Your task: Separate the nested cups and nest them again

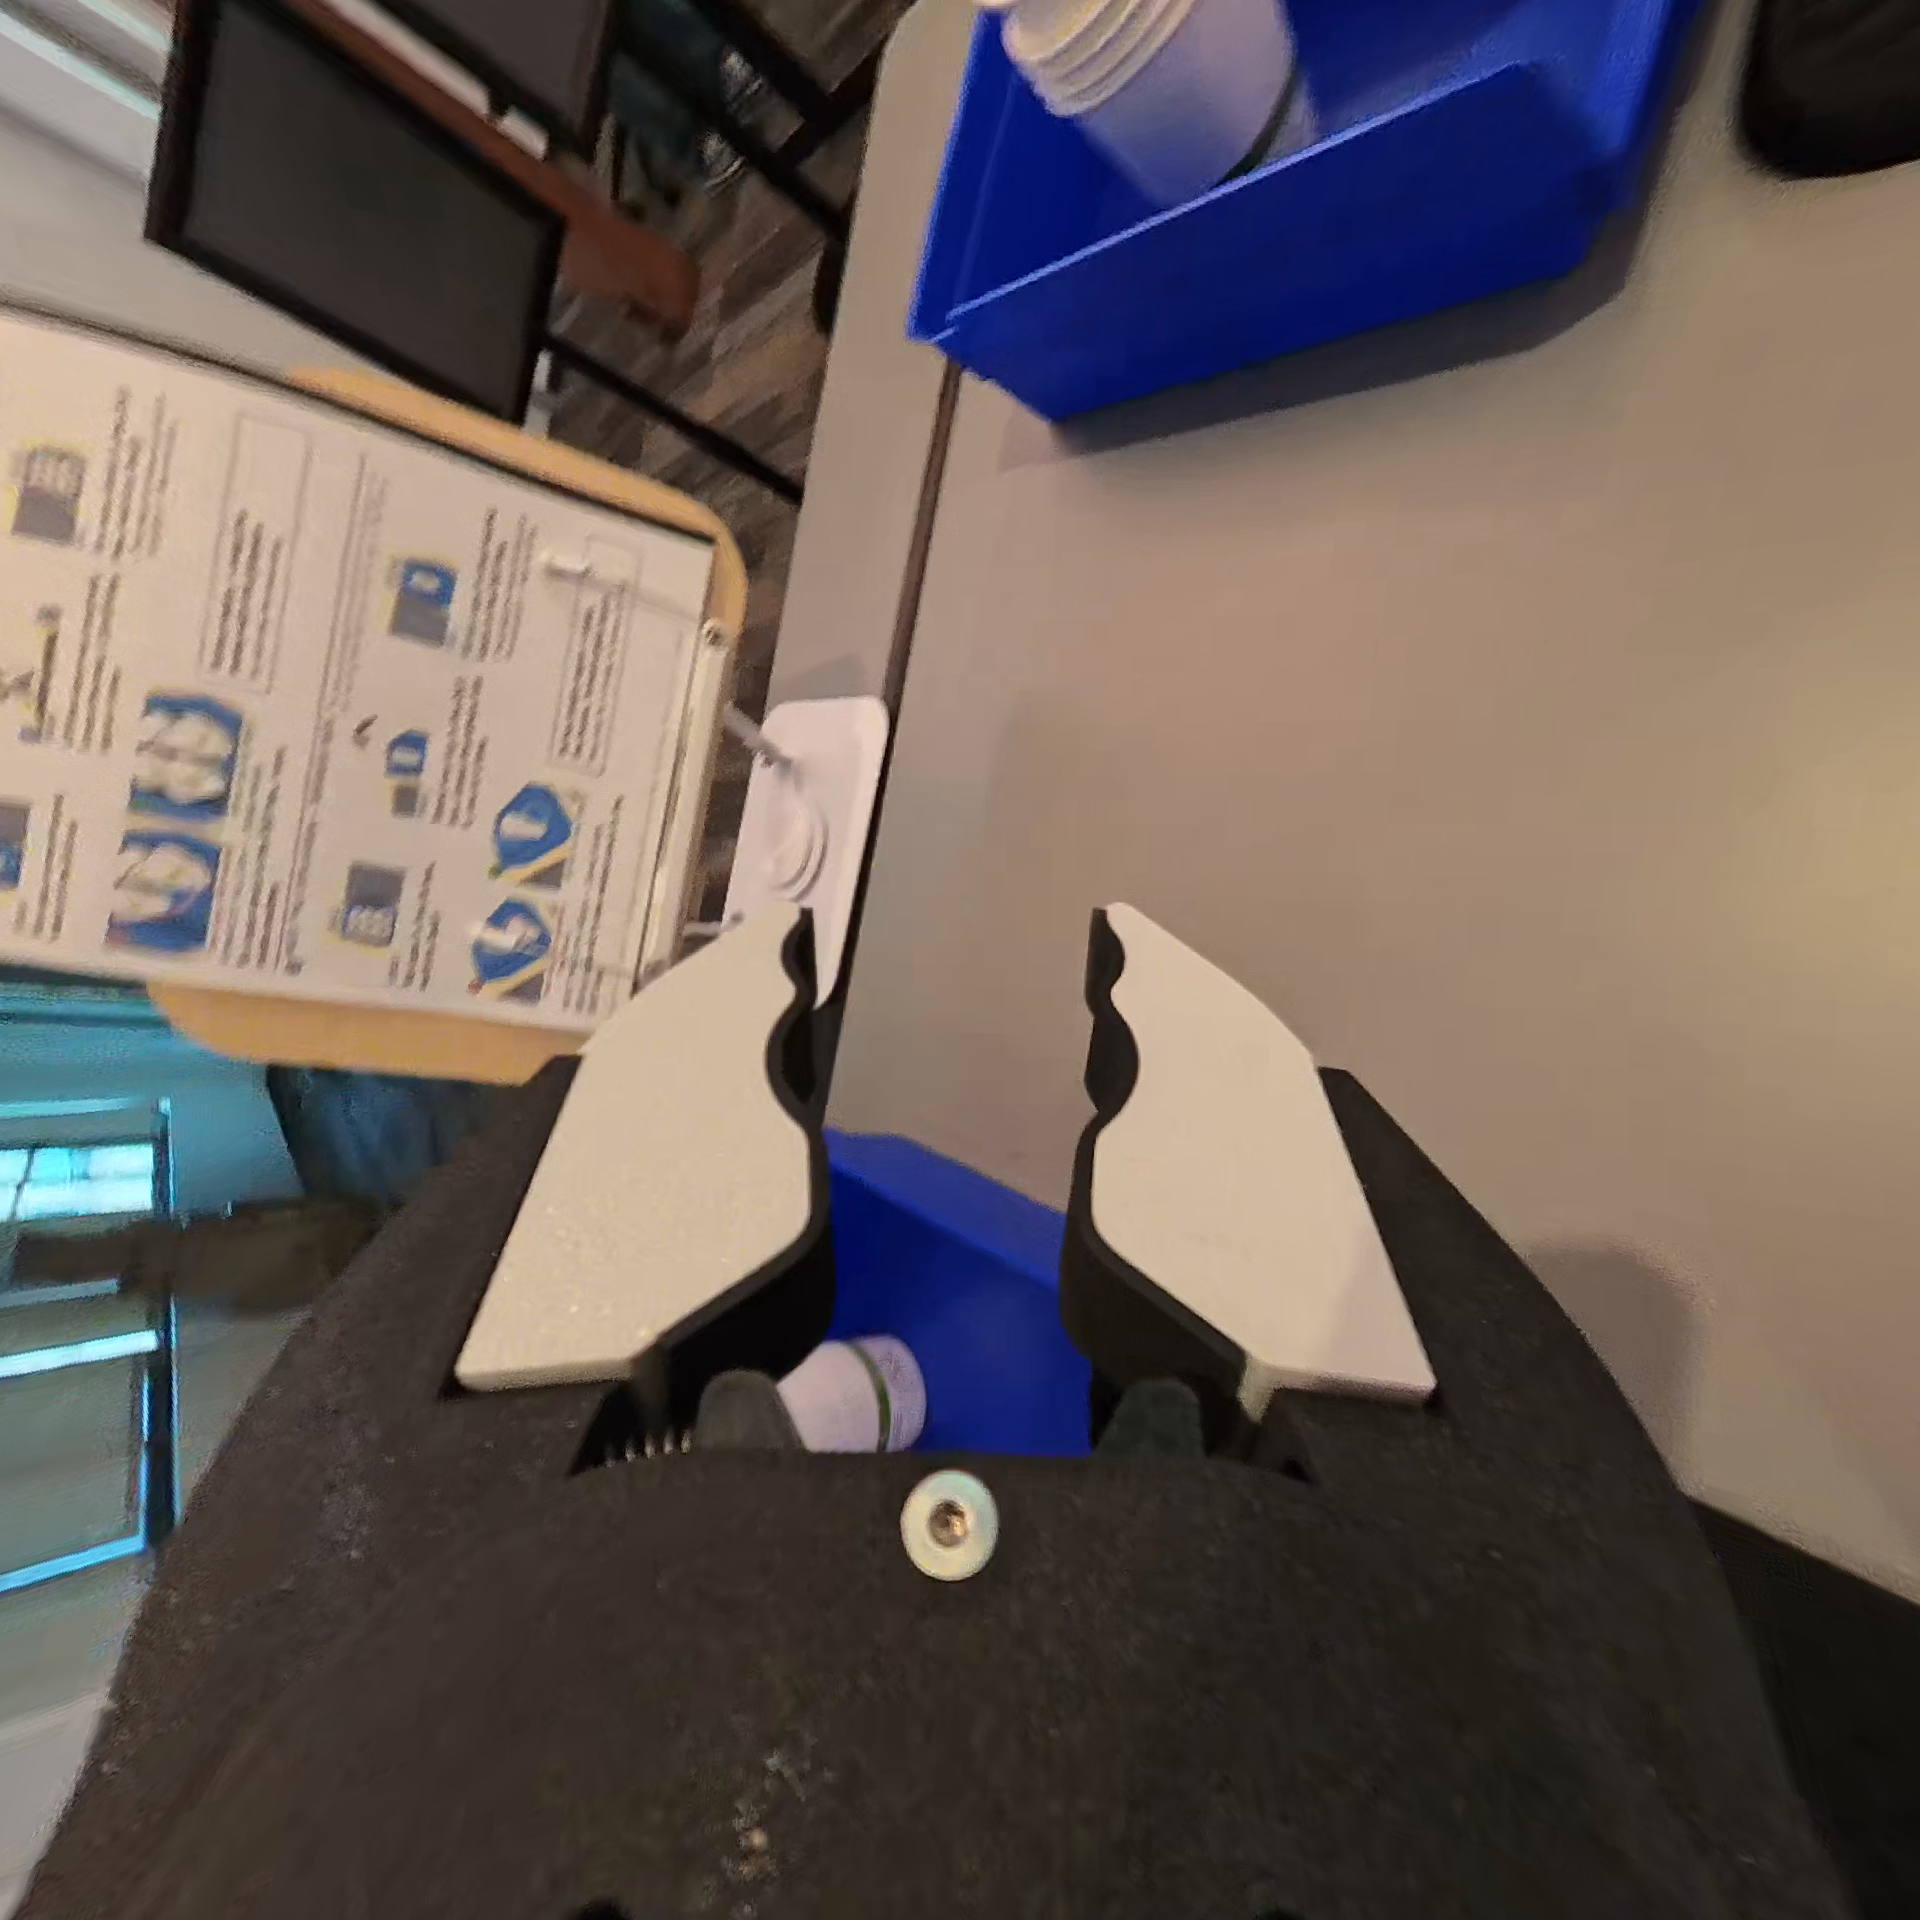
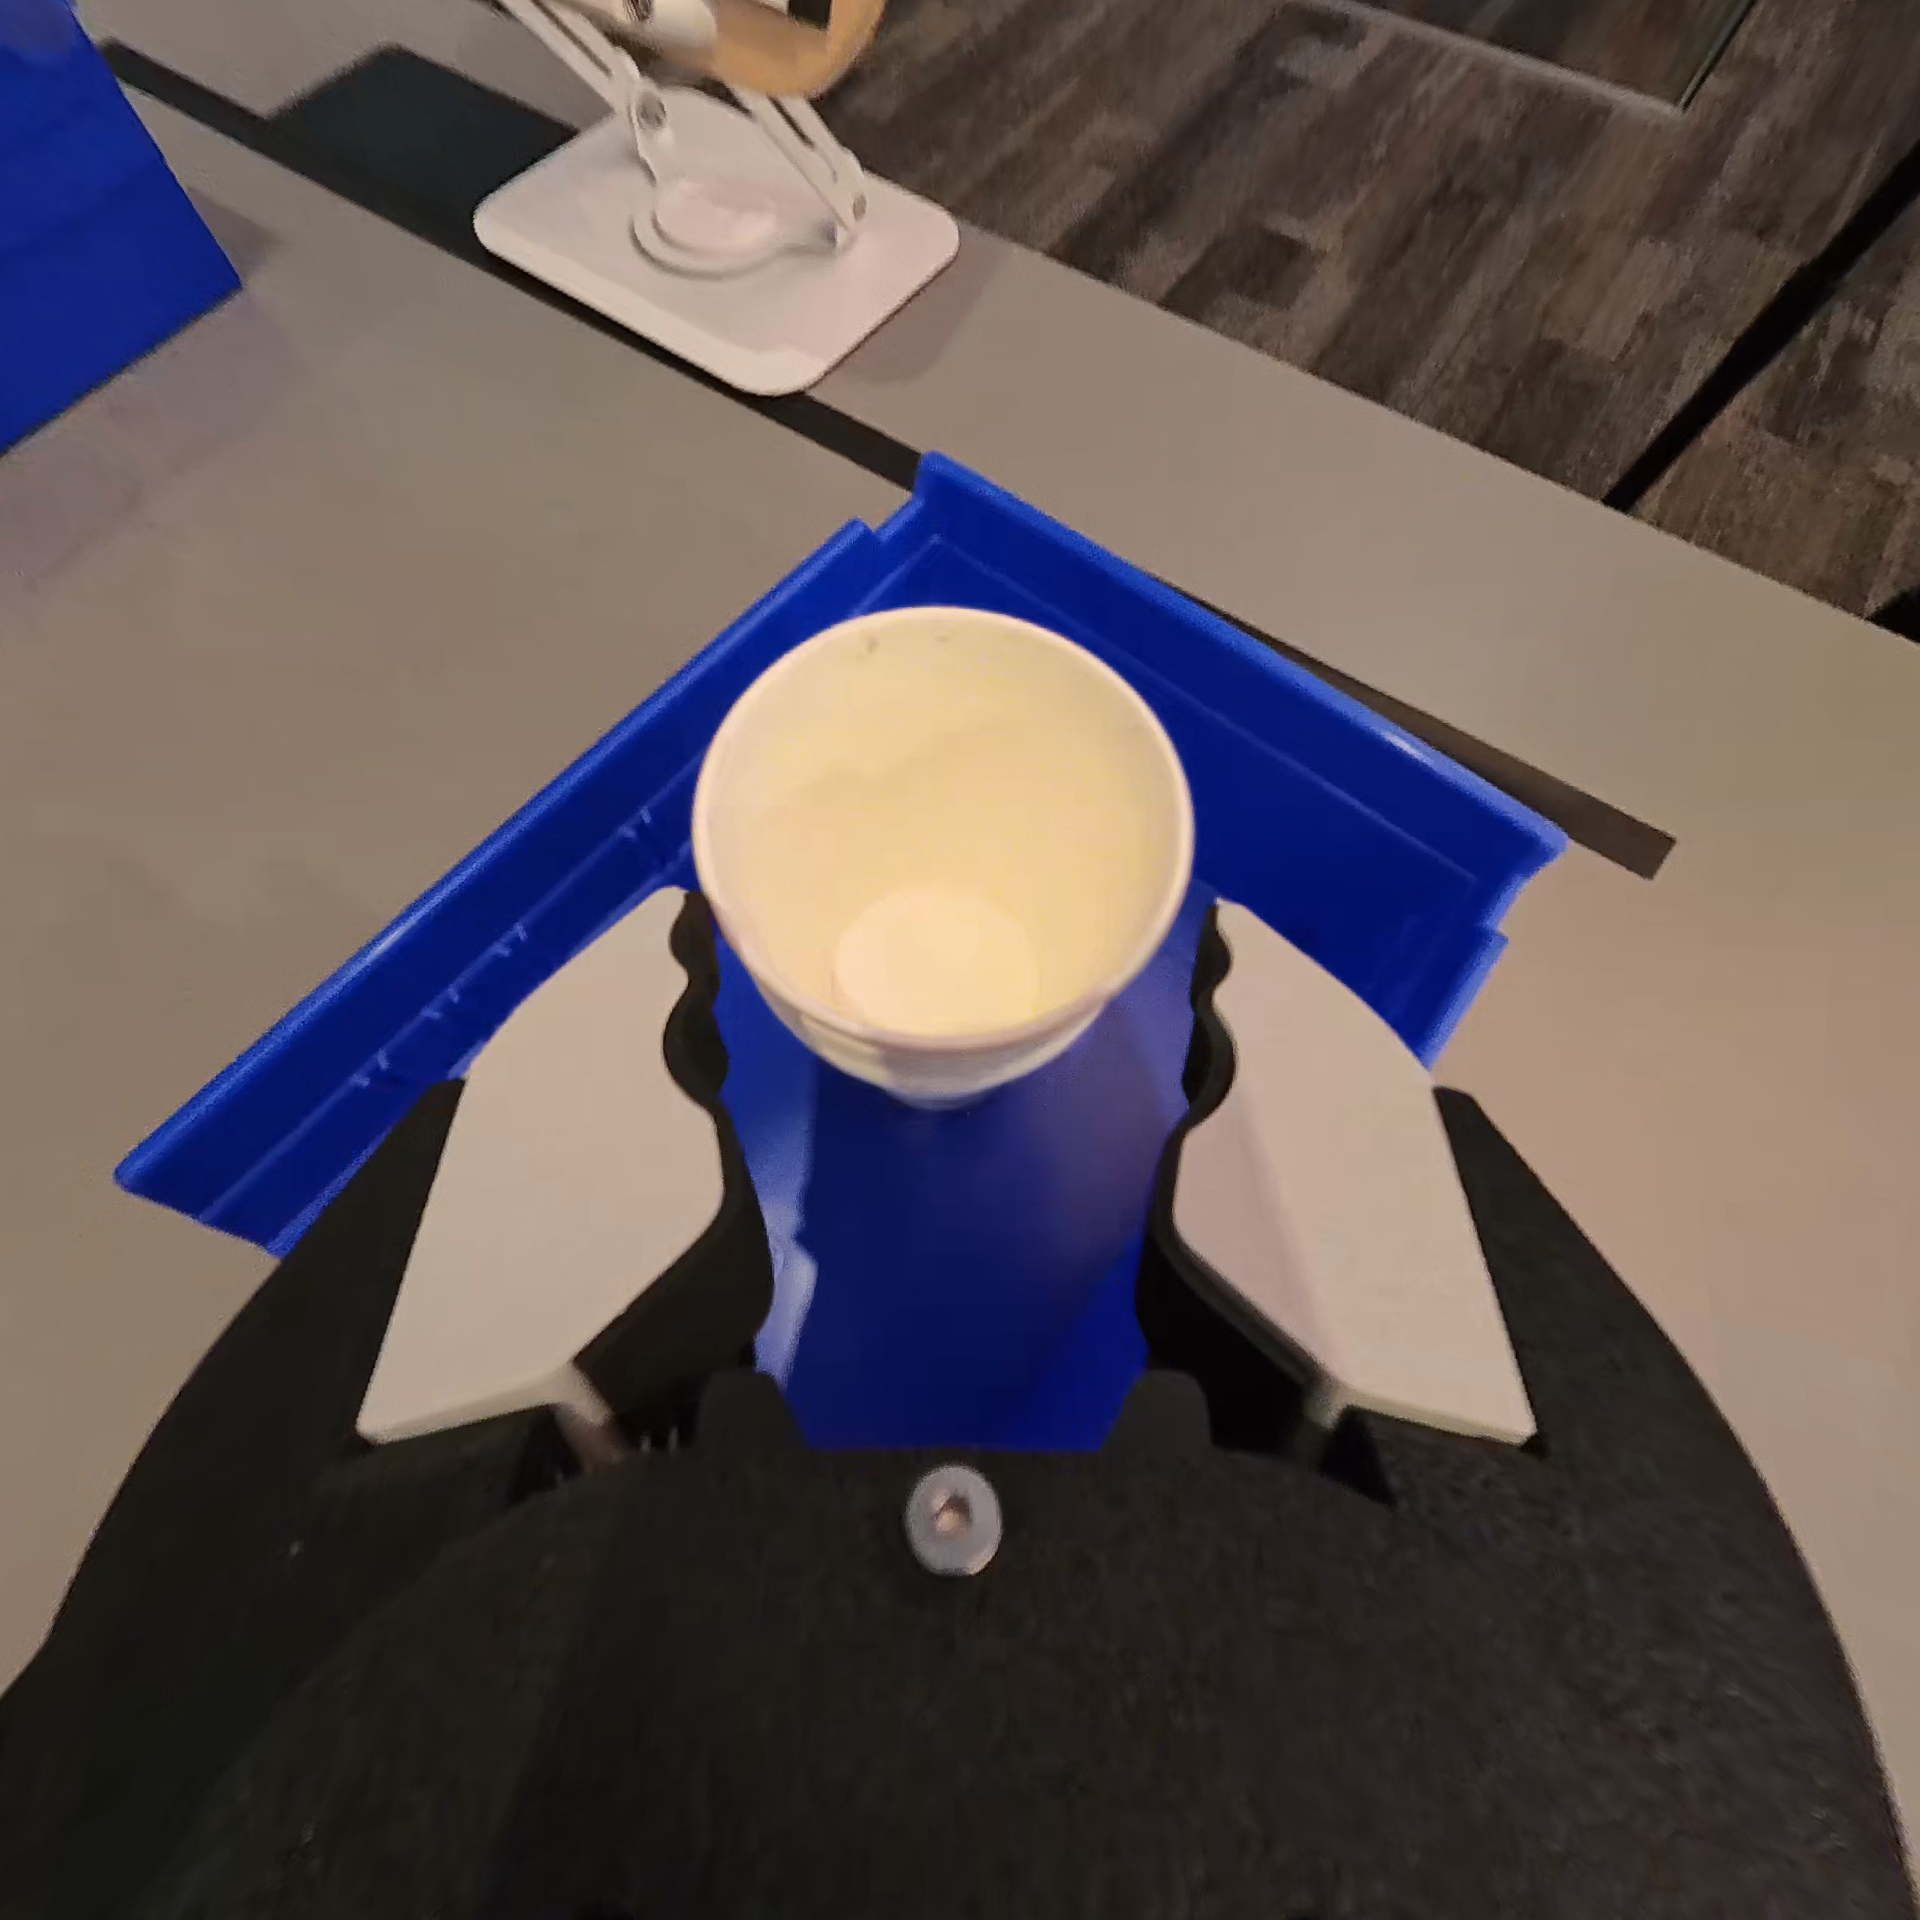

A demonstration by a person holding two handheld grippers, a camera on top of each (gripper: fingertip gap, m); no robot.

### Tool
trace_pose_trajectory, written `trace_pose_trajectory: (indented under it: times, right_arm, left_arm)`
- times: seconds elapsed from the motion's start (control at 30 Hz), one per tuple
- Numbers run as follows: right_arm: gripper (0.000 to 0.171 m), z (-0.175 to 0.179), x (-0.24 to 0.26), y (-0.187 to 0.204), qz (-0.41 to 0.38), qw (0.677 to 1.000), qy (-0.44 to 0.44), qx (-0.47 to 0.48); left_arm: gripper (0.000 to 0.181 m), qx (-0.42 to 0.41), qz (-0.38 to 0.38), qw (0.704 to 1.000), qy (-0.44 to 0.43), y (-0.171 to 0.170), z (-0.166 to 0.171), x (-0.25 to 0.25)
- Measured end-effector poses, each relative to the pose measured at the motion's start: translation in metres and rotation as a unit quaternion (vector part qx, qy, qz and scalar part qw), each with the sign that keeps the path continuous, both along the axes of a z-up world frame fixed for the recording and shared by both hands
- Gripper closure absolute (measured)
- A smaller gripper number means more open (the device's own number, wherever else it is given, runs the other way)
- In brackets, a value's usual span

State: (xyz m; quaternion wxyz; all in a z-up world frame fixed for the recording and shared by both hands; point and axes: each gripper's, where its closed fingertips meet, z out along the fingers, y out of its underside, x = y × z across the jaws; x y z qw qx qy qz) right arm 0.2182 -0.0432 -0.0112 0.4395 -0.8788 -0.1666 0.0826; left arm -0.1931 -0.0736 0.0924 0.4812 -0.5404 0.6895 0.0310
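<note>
In the right wrist view a white paper cup [image 2: 940,831] stands upright, mouth up, inside a blue bin [image 2: 1351,790]. My right gripper [image 2: 951,914] is open above the bin, with its fingertips on either side of the cup near the rim; no contact shows. In the left wrist view my left gripper [image 1: 951,925] is open and empty, pointing along the grey table [image 1: 1455,831]. A white cup with a green band [image 1: 862,1397] shows low between its fingers, in a blue bin [image 1: 966,1247]. A stack of nested white cups [image 1: 1153,83] leans in a second blue bin [image 1: 1247,270] farther off.
A white stand base [image 2: 717,249] sits at the table's far edge and holds a board with a printed sheet [image 1: 343,707]. A dark seam [image 1: 914,582] runs across the table. Another blue bin [image 2: 83,208] is at far left. Dark patterned floor [image 2: 1455,208] lies beyond the edge.
</note>
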Motion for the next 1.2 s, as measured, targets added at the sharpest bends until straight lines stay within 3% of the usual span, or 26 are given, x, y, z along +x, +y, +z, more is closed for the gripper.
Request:
trace_pose_trajectory:
  times: [0.13, 0.3, 0.53, 0.8, 0.9, 0.97, 1.2]
  right_arm:
    - [0.084, 0.009, 0.010, -0.014, -0.017, 0.999, -0.037, -0.005]
    - [0.087, 0.040, 0.005, -0.022, -0.016, 0.998, -0.026, 0.046]
    - [0.088, 0.036, -0.002, -0.019, -0.002, 0.999, -0.032, 0.042]
    - [0.089, 0.023, 0.000, -0.016, -0.002, 0.999, -0.040, 0.015]
    - [0.090, 0.023, 0.000, -0.015, 0.000, 0.999, -0.041, 0.015]
    - [0.090, 0.022, -0.001, -0.015, 0.001, 0.999, -0.041, 0.014]
    - [0.091, 0.022, 0.000, -0.016, 0.000, 0.999, -0.047, 0.011]
  left_arm:
    - [0.134, -0.004, 0.117, 0.993, 0.014, 0.061, 0.007, -0.065]
    - [0.131, -0.062, 0.279, 0.950, 0.125, 0.148, -0.048, -0.163]
    - [0.138, -0.127, 0.360, 0.900, 0.209, 0.221, -0.129, -0.213]
    - [0.144, -0.180, 0.373, 0.884, 0.215, 0.240, -0.161, -0.210]
    - [0.157, -0.212, 0.388, 0.874, 0.201, 0.239, -0.168, -0.213]
    - [0.171, -0.223, 0.385, 0.877, 0.182, 0.238, -0.169, -0.211]
    - [0.180, -0.234, 0.367, 0.885, 0.165, 0.221, -0.157, -0.210]
